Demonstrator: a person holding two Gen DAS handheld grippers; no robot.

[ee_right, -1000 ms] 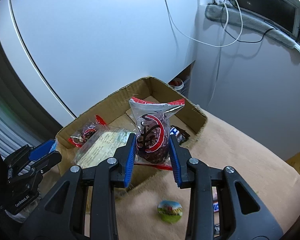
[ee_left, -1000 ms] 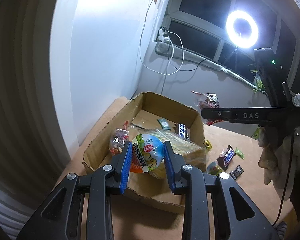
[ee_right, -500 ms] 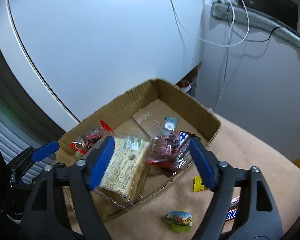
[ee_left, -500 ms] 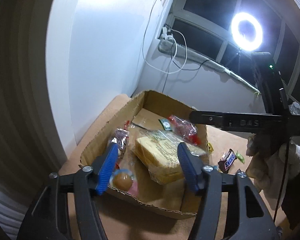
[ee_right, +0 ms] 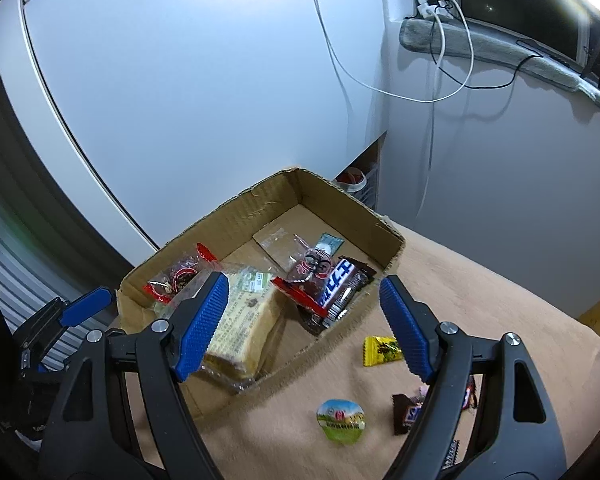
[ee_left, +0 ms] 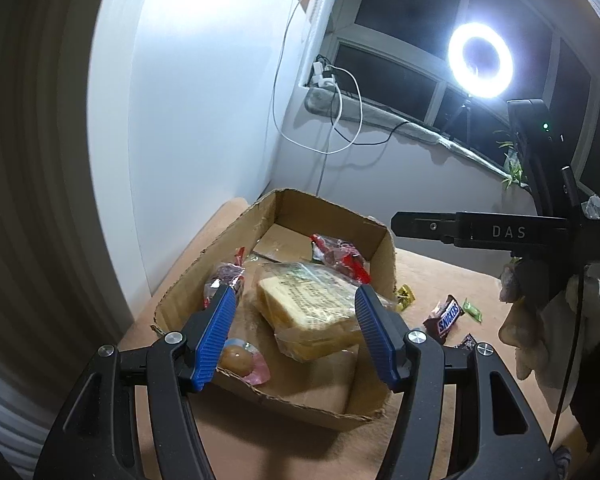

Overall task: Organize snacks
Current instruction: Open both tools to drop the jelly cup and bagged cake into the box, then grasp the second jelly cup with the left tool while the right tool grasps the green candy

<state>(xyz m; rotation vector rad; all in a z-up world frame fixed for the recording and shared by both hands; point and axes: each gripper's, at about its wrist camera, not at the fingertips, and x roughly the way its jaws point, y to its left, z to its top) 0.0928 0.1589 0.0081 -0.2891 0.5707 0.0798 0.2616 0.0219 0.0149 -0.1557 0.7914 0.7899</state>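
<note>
Both grippers hang wide apart and empty over a cardboard box (ee_right: 256, 216) at centre frame: the left gripper (ee_left: 294, 334) and the right gripper (ee_right: 302, 326). Inside lie a wrapped sandwich (ee_right: 240, 320), red-edged snack bags (ee_right: 308, 276) and a Snickers bar (ee_right: 336, 286). At lower right, a jelly cup (ee_right: 342, 422) and yellow candy (ee_right: 381, 350) sit on the tan tabletop (ee_right: 480, 300).
</note>
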